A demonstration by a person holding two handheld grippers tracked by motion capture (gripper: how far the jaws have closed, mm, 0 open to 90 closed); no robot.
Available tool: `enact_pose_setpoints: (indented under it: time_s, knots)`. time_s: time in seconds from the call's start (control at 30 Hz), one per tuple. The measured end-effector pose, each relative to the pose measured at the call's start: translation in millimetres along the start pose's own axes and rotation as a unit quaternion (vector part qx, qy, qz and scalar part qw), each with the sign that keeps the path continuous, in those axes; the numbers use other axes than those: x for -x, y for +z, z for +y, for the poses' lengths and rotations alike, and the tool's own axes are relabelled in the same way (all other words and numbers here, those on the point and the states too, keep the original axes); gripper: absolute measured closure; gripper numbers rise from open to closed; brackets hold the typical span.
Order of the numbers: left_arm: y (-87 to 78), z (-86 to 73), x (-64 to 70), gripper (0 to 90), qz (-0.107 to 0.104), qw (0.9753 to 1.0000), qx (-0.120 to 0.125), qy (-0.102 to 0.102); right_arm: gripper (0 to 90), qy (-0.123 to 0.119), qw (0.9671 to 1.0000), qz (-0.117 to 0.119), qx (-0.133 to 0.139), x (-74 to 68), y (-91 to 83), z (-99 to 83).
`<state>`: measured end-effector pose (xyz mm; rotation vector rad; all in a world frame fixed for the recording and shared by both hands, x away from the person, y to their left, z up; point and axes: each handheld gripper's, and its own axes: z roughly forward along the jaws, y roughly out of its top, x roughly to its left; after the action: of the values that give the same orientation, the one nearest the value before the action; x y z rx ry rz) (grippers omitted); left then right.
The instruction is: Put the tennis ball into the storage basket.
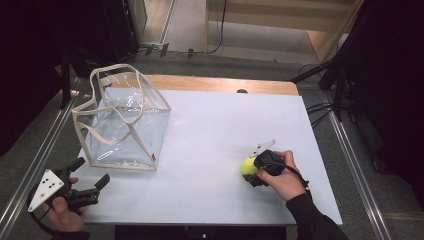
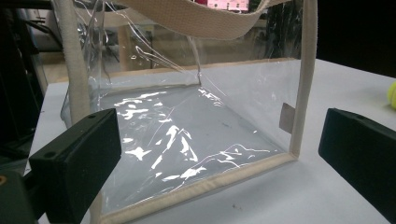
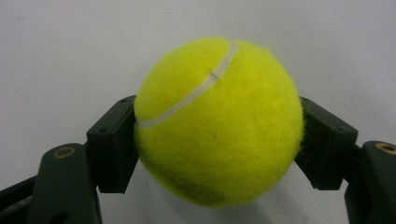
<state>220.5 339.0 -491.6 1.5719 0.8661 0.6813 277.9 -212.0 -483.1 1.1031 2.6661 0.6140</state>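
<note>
The right gripper [image 3: 219, 140] pinches a fuzzy yellow-green tennis ball [image 3: 218, 122] across its middle, near right on the white surface [image 1: 210, 135]. Light and springy, the ball should hold well there. The left gripper [image 1: 91, 172], spread, faces a clear soft plastic bag [image 2: 187, 126].

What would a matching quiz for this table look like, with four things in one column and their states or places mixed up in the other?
Things:
1. tennis ball
2. clear bag
3. left gripper
4. right gripper

States:
A. open, fingers spread before the bag
B. stands upright and empty at the table's left
C. clamped between two black fingers
D. shut on the ball

Pairs: 1-C, 2-B, 3-A, 4-D
</note>
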Motion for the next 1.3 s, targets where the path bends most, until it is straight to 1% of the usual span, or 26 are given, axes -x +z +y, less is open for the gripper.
enact_pose_setpoints:
  time_s: [0.07,0.2,0.27,0.33,0.43,0.57,0.67,0.97,1.27,1.3]
  knots:
    - [0.0,0.0,0.1,0.0,0.000,1.0000,0.000,0.000,23.8,-0.003,1.0000,0.000,-0.002,0.1,-0.1,0.4]
    - [-0.1,0.0,-0.1,0.0,-0.001,1.0000,0.001,0.000,24.0,-0.002,1.0000,0.003,-0.003,0.2,-0.4,1.7]
    - [-0.1,0.0,-0.2,0.0,-0.001,1.0000,0.001,0.000,24.0,-0.005,0.9999,0.016,-0.003,1.2,-0.7,2.3]
    - [-0.1,0.0,-0.2,0.0,-0.001,1.0000,0.001,0.000,24.0,-0.009,0.9998,0.018,-0.006,0.6,-1.0,3.8]
    - [-0.2,-0.1,-0.4,0.0,-0.001,1.0000,0.002,0.000,24.0,-0.009,0.9997,0.020,-0.002,-0.4,-1.6,6.6]
    - [-0.4,0.0,-0.5,0.0,0.000,1.0000,0.000,0.000,24.1,-0.018,0.9996,0.023,-0.001,-1.6,-2.3,11.7]
    - [-0.6,0.0,-0.7,0.0,0.000,1.0000,0.000,0.000,24.1,-0.018,0.9996,0.023,-0.001,-3.0,-3.1,15.7]
    - [-0.9,0.0,-1.0,0.0,-0.001,1.0000,0.001,-0.002,24.1,-0.036,0.9990,0.026,-0.001,-6.2,-4.7,30.4]
    - [-0.7,0.0,-0.8,0.0,-0.002,1.0000,0.001,-0.001,24.1,-0.050,0.9983,0.028,0.004,-10.1,-4.7,44.7]
    - [-0.7,-0.1,-0.8,0.0,-0.002,1.0000,0.001,0.000,24.1,-0.053,0.9982,0.029,0.008,-10.2,-4.2,46.1]
